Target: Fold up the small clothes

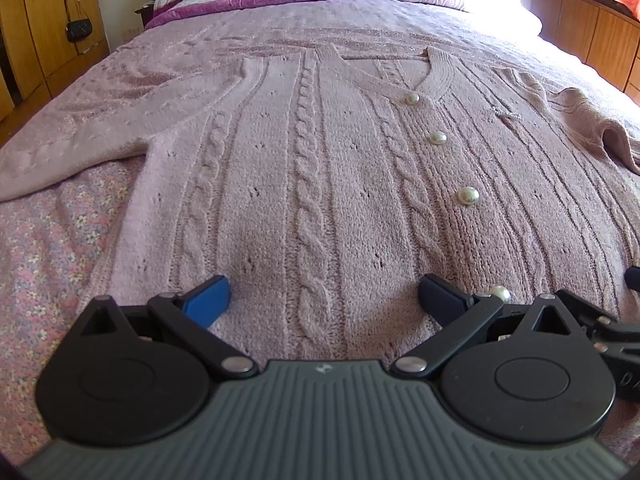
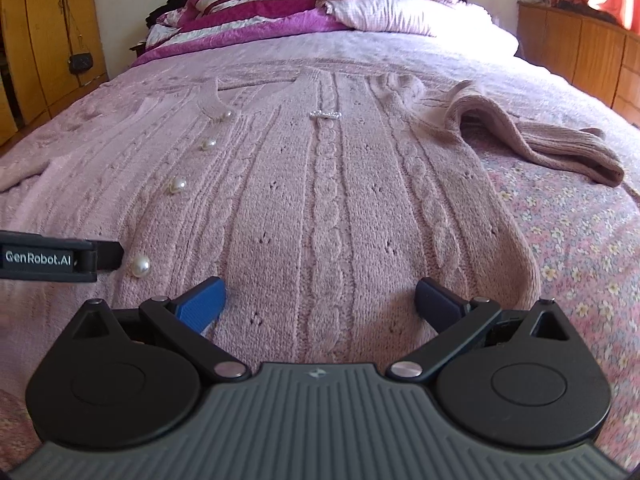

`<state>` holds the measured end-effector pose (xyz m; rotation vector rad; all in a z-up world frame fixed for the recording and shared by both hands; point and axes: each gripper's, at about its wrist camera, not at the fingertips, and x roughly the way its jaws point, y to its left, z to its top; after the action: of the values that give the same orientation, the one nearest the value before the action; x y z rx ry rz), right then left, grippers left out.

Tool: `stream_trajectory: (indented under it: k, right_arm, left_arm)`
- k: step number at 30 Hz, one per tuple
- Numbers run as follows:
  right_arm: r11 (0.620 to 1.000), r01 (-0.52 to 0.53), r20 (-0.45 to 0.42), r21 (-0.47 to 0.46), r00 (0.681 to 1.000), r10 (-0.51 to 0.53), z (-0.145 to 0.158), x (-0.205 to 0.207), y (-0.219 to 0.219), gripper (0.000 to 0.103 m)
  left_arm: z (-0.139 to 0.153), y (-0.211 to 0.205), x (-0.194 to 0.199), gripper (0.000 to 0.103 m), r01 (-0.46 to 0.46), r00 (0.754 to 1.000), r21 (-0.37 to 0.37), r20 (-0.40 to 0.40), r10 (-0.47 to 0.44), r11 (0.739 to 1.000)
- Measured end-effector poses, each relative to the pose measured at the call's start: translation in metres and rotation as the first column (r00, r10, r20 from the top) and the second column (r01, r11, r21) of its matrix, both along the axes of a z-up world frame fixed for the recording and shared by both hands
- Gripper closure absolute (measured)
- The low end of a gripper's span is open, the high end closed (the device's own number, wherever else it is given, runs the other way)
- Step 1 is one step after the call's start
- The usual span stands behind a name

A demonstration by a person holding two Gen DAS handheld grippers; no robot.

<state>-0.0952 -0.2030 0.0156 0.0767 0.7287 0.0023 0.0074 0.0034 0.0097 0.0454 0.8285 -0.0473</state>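
A pink cable-knit cardigan (image 1: 320,168) with pearl buttons (image 1: 468,195) lies flat, front up, on the bed; it also shows in the right wrist view (image 2: 328,200). My left gripper (image 1: 324,300) is open, fingers resting low over the hem's left half. My right gripper (image 2: 320,300) is open over the hem's right half. The left sleeve (image 1: 80,140) is spread out to the left. The right sleeve (image 2: 532,136) is bunched and folded beside the body. The left gripper's side shows at the right wrist view's left edge (image 2: 60,260).
A floral pink bedspread (image 2: 572,248) covers the bed. Piled magenta and white bedding (image 2: 280,12) lies at the headboard. Wooden wardrobes (image 1: 40,28) stand on the left, a low wooden cabinet (image 2: 580,52) on the right.
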Motion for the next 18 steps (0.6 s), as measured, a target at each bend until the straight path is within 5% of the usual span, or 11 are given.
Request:
stream_trajectory:
  k: [7, 18]
  right_arm:
    - [0.998, 0.004, -0.009, 0.066, 1.0, -0.004, 0.02, 0.013, -0.026, 0.0]
    - [0.998, 0.063, 0.045, 0.024, 0.997, -0.064, 0.049, 0.036, -0.081, 0.0]
  left_arm:
    - [0.016, 0.002, 0.006, 0.0, -0.004, 1.0, -0.027, 0.009, 0.004, 1.0]
    - [0.031, -0.005, 0.025, 0.0, 0.0, 1.0, -0.005, 0.026, 0.0, 1.0]
